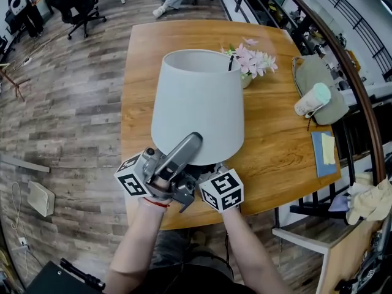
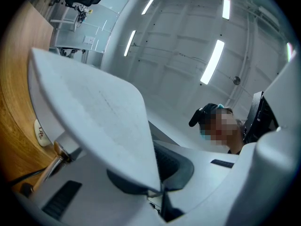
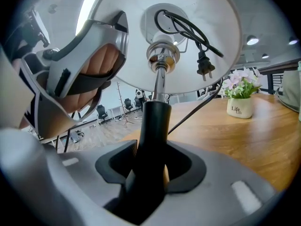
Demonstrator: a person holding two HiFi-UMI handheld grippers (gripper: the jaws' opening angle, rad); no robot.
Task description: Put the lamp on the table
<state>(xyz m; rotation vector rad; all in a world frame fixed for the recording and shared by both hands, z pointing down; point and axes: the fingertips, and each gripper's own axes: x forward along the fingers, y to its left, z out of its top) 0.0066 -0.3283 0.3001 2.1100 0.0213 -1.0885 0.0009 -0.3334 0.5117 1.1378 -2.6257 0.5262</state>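
The lamp (image 1: 199,103) is over the near part of the wooden tabletop (image 1: 275,146), close to its front edge; I cannot tell if its foot touches the wood. The right gripper (image 3: 150,161) has its fingers closed on the black stem (image 3: 156,121) under the white shade (image 1: 196,72). The left gripper (image 2: 157,189) pinches the shade's lower rim between its fingers.
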